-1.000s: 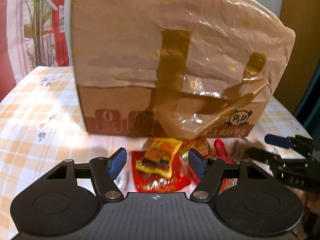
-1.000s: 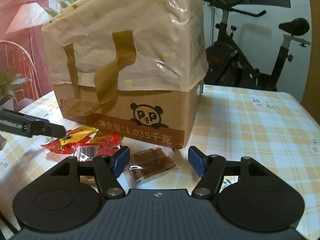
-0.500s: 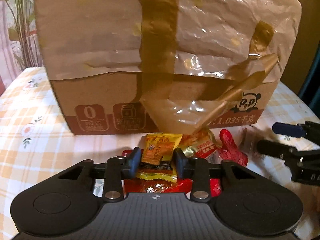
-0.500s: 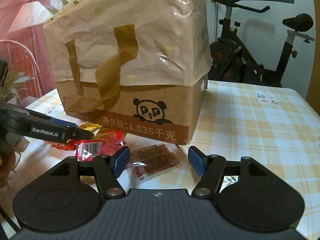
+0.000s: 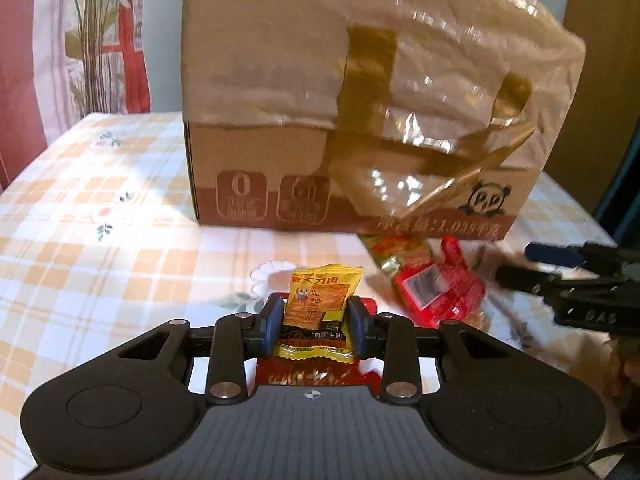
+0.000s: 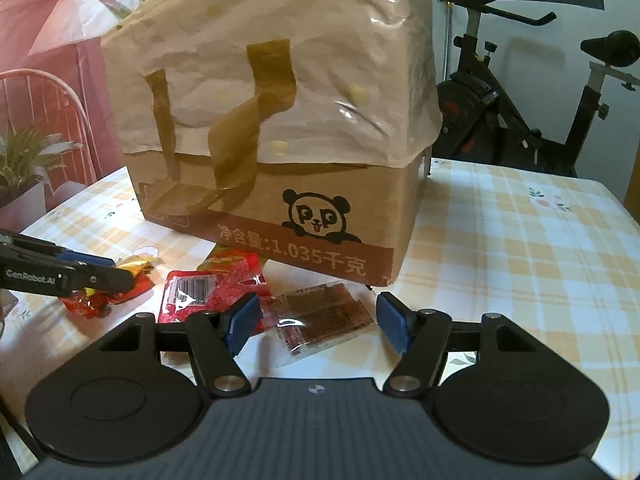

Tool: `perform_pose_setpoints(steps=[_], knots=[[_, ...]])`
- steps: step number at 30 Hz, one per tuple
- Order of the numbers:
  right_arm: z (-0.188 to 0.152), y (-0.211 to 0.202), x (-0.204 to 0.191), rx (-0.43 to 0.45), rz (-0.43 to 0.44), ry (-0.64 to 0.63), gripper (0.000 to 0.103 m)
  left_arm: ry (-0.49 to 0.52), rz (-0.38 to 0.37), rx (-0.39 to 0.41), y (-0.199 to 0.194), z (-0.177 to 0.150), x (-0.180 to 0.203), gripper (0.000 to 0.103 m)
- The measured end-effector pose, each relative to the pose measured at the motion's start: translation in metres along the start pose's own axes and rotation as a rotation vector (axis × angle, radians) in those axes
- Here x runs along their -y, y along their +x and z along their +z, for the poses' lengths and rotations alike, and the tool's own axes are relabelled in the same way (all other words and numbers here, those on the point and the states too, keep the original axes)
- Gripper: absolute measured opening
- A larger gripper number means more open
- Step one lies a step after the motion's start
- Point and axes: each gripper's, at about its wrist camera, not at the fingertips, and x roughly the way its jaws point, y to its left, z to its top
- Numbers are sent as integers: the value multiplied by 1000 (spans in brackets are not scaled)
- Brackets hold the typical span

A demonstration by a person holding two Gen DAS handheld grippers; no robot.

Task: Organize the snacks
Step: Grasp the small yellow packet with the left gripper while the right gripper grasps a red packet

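Yellow snack packet pinched between left gripper jaws, apparently lifted.

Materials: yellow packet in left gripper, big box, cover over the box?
Yellow packet: glossy printed plastic film, going by the crimped ends and sheen. Box: matte brown corrugated cardboard, printed. Cover: crinkled beige sheet with glossy highlights, likely coated paper or plastic; unclear which.

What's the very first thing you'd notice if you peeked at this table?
The big cardboard box with a panda face, a crinkly paper bag pulled over its top, fills the middle of the table. In front of it, the left gripper pinches a yellow snack packet, with shiny red packets lying beside it. The right gripper is open above a clear-wrapped brown snack.
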Motion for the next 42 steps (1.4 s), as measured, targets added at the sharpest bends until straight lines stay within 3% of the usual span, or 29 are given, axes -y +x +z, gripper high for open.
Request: perform_pose_setpoints(steps=[9, 14, 16, 19, 24, 28, 32, 35, 42], knots=[[2, -1, -2, -12, 24, -4, 68, -22, 20, 74, -27, 4, -9, 36], [15, -1, -16, -34, 81, -44, 68, -42, 34, 100, -32, 4, -15, 36], [22, 2, -26, -32, 108, -70, 78, -43, 30, 104, -32, 4, -14, 36], [29, 13, -44, -61, 151, -116, 80, -44, 24, 111, -35, 2, -15, 36], [27, 38, -70, -129, 123, -230, 84, -57, 26, 109, -35, -1, -19, 36], [22, 54, -74, -180, 80, -228, 84, -69, 28, 105, -34, -2, -22, 36], [17, 54, -71, -170, 72, -196, 85, -74, 26, 99, -33, -3, -23, 36], [14, 51, -66, -158, 79, -184, 81, -69, 25, 97, -32, -4, -21, 36], [11, 32, -74, -81, 98, -210, 55, -64, 26, 96, -32, -4, -20, 36]])
